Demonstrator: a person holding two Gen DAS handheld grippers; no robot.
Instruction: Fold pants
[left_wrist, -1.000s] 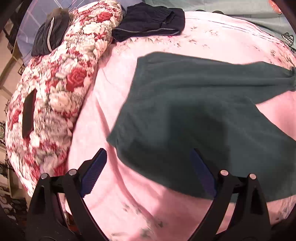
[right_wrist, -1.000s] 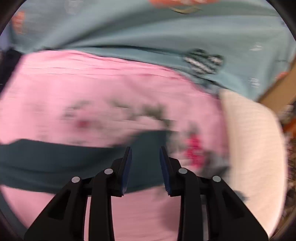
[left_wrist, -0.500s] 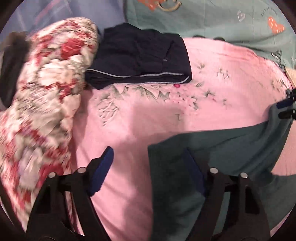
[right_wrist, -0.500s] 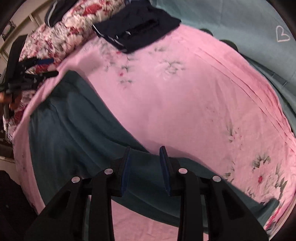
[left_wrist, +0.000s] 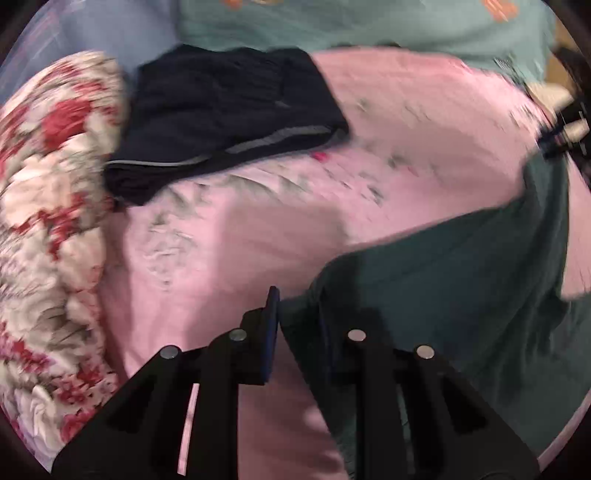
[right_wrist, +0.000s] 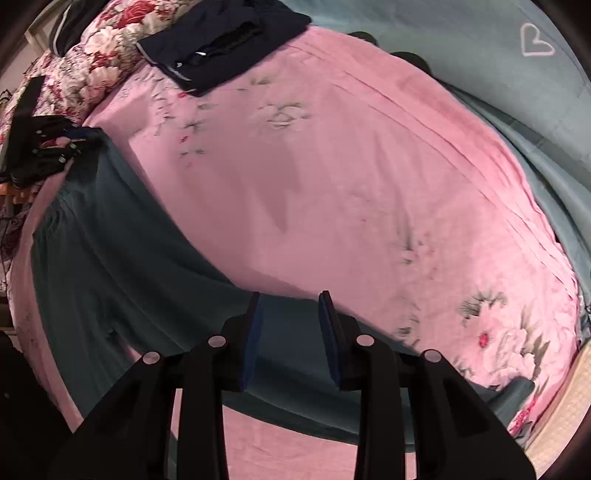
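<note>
Dark green pants (right_wrist: 122, 266) lie spread on the pink bedspread (right_wrist: 351, 177). In the left wrist view my left gripper (left_wrist: 295, 314) is shut on the waistband corner of the pants (left_wrist: 461, 280). It also shows far left in the right wrist view (right_wrist: 55, 147), pinching that corner. My right gripper (right_wrist: 290, 321) stands with its jaws partly closed around a pant leg, with a gap still showing between pads and cloth. It appears blurred at the right edge of the left wrist view (left_wrist: 561, 133).
Folded navy pants (left_wrist: 229, 118) lie at the head of the bed next to a rolled floral quilt (left_wrist: 48, 206). A teal blanket (right_wrist: 498, 55) lies along the far side. A cream mat (right_wrist: 565, 406) borders the bed's right edge.
My left gripper has closed from wide open onto the waistband corner. The right gripper has held nearly still over the pant leg.
</note>
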